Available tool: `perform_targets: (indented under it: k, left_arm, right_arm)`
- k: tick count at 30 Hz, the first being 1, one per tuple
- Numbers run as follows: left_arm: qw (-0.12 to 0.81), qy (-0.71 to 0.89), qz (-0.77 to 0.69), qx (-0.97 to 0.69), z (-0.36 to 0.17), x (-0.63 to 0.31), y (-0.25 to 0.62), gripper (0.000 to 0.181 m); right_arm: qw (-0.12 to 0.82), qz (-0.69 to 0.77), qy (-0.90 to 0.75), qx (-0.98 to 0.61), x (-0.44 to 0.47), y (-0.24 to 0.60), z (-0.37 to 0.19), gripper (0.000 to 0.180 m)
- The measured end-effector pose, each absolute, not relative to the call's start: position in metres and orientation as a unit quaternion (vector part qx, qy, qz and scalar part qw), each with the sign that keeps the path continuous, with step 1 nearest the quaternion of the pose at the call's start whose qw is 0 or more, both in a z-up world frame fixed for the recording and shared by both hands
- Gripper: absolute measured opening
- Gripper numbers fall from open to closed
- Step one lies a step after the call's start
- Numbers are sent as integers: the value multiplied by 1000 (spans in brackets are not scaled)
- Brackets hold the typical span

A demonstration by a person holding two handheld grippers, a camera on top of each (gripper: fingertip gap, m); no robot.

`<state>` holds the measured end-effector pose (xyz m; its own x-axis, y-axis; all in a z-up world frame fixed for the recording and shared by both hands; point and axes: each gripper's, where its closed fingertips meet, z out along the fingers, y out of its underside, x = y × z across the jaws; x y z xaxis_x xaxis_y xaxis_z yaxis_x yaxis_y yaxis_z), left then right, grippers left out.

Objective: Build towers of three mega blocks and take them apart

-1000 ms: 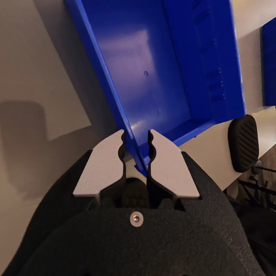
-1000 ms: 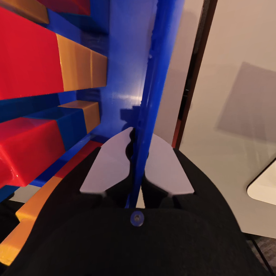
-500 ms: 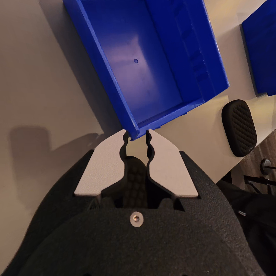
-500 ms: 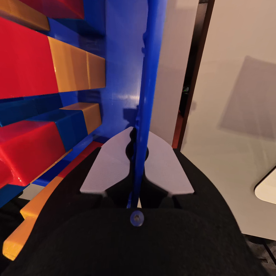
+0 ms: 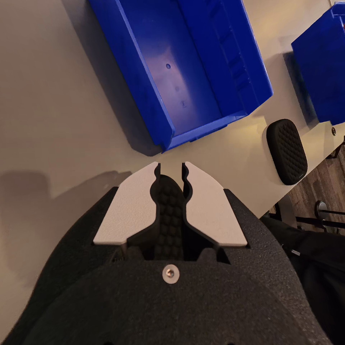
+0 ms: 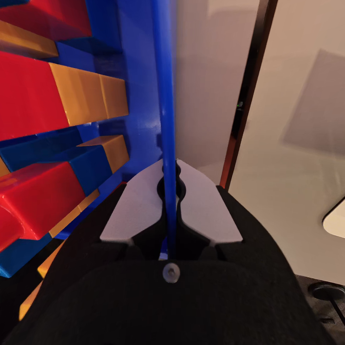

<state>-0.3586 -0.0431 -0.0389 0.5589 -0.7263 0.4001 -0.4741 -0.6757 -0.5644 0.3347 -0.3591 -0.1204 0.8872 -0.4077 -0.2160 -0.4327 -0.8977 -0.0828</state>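
Observation:
In the left wrist view my left gripper is open and holds nothing; bare table shows between its fingertips. It hangs just short of the near corner of an empty blue bin on the pale table. In the right wrist view my right gripper is shut on the thin side wall of a second blue bin, one finger inside and one outside. That bin holds several stacked mega blocks lying on their sides: red, orange and blue. The same bin shows at the right edge of the left wrist view.
A black textured pad sits at the table's edge right of the empty bin. Wood-look floor and chair parts lie beyond the edge. A dark gap separates two table tops; another white table corner is at right. About 75 centimetres separates my left fingertips from my right.
My left gripper straddled the empty bin's corner wall a second ago; it has drawn back clear of it, fingers still apart. My right gripper keeps its hold on the other bin's wall.

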Motion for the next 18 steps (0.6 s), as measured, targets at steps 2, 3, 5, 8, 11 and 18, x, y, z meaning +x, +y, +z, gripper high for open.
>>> perform_targets:
  k: [2, 3, 5, 8, 11, 18]
  left_arm:
    - [201, 347, -320, -858, -40, -362, -47, 21]
    - [201, 347, -322, -857, -40, -364, -48, 21]
    - [202, 346, -326, -856, -41, -368, -51, 21]
    - [204, 342, -330, -856, -43, -374, -54, 21]
    - [206, 338, -334, -855, -45, -380, -56, 21]
    - [208, 334, -352, -849, -51, -388, -65, 21]
  right_arm:
    - [62, 100, 214, -970, 330, -358, -114, 5]
    - [61, 98, 212, -970, 329, -357, -110, 5]
    - [59, 96, 207, -972, 325, -355, -102, 5]
    - [53, 100, 199, -973, 316, -350, -89, 5]
    - [53, 92, 189, -976, 308, -340, -72, 4]
    - [49, 80, 144, -985, 270, -301, -27, 4]
